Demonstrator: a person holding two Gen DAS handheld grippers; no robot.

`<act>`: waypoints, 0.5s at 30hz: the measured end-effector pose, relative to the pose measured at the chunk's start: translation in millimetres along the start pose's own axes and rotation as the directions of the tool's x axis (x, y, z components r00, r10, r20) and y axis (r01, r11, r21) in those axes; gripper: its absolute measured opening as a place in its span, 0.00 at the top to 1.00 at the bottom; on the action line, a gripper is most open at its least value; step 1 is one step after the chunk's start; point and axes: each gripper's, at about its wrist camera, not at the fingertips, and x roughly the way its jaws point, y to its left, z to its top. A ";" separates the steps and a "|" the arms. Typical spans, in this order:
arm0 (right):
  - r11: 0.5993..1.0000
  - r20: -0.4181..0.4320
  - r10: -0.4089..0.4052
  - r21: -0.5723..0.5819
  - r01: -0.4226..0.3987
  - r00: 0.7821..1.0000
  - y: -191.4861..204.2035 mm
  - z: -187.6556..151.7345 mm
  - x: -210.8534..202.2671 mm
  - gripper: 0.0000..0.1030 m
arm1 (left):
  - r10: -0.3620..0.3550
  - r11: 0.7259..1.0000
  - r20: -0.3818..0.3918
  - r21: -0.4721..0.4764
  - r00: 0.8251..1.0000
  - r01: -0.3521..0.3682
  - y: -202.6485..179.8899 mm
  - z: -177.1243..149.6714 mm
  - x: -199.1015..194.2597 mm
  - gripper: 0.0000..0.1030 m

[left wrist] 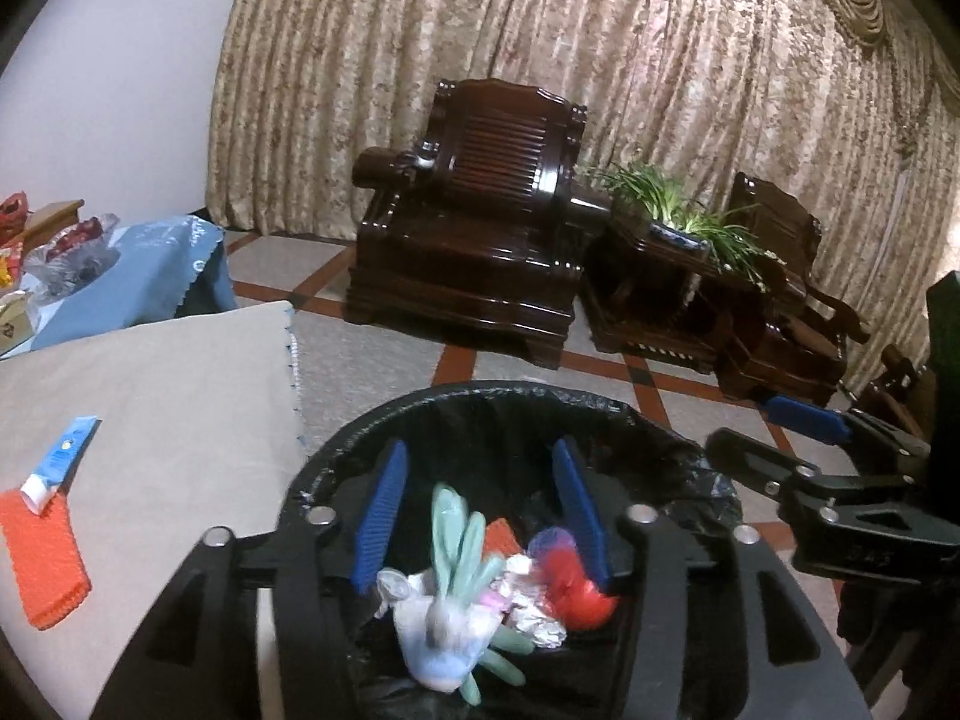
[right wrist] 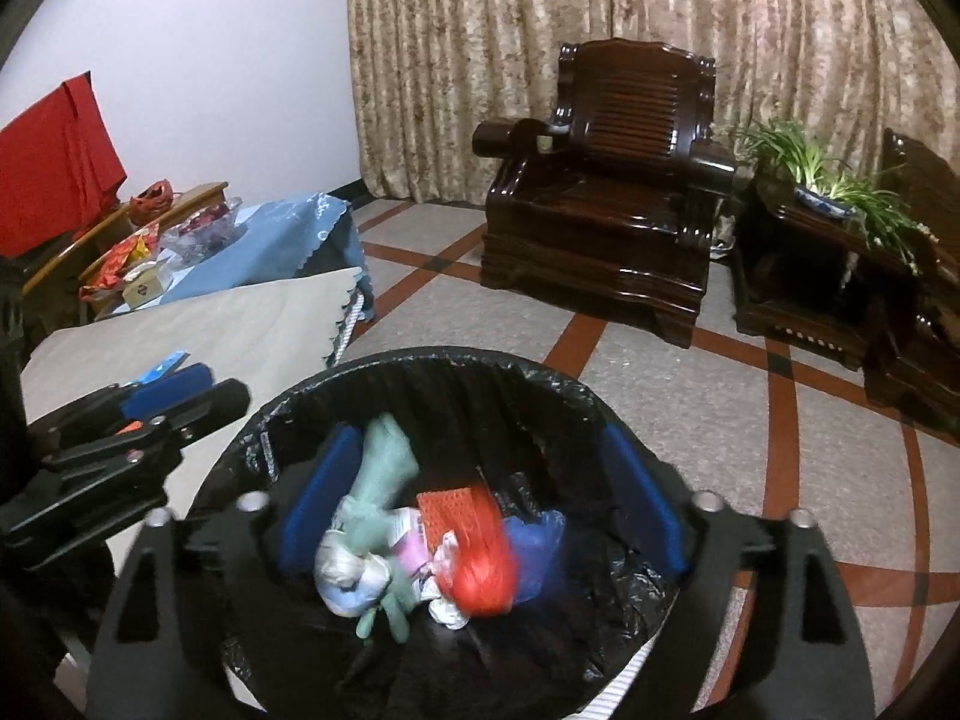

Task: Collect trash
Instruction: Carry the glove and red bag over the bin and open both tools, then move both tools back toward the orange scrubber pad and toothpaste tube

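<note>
Both grippers hang over the mouth of a round trash bin (left wrist: 360,438) lined with a black bag, which fills the lower middle of each view.

In the left wrist view, the left gripper (left wrist: 480,504) has its 2 blue fingers (left wrist: 381,516) spread apart, released, with nothing pressed between them. Below the gap, inside the bin, lies a pale green rubber glove (left wrist: 462,534) over a whitish crumpled bundle (left wrist: 438,642), with crinkled foil (left wrist: 534,606) and a red net-like wad (left wrist: 576,588) to its right. The right gripper (left wrist: 774,426) shows at the right edge of this frame, over the bin's rim.

In the right wrist view, the right gripper (right wrist: 486,498) stands with its fingers (right wrist: 318,498) wide apart, released as well, gripping nothing. The same heap sits low in the bin: the glove (right wrist: 381,474) at left, an orange mesh piece (right wrist: 447,510), the blurred red wad (right wrist: 480,564) and a blue plastic scrap (right wrist: 534,552).

At the left of the left wrist view, a desk under a beige cloth (left wrist: 168,396) carries an orange mesh pad (left wrist: 45,564) and a white and blue tube (left wrist: 60,462), the tube's lower end resting on the pad's upper edge. A dark wooden armchair (left wrist: 474,240) and a potted plant (left wrist: 678,210) stand before patterned curtains (left wrist: 600,60) in the upper half.
</note>
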 end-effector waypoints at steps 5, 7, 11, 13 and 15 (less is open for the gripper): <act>1.000 0.006 0.015 0.002 -0.015 1.000 5.4 1.0 -0.9 0.07 | 0.045 0.999 0.014 -0.024 0.999 -0.045 12.2 1.0 -10.1 0.32; 1.000 0.006 0.023 -0.005 -0.023 1.000 10.7 1.4 -0.3 0.07 | 0.067 0.997 0.021 -0.028 0.998 -0.067 18.8 0.5 -16.3 0.28; 0.999 0.002 0.050 -0.014 -0.050 0.999 22.7 4.3 3.2 0.07 | 0.113 0.993 0.033 -0.049 0.993 -0.111 35.1 -1.0 -29.9 0.21; 0.997 0.001 0.068 -0.022 -0.068 0.998 32.3 6.7 5.2 0.06 | 0.141 0.988 0.036 -0.063 0.989 -0.139 45.0 -2.2 -35.8 0.19; 0.996 0.002 0.087 -0.034 -0.087 0.996 42.5 9.3 7.0 0.06 | 0.172 0.982 0.035 -0.082 0.984 -0.169 57.2 -5.2 -42.6 0.17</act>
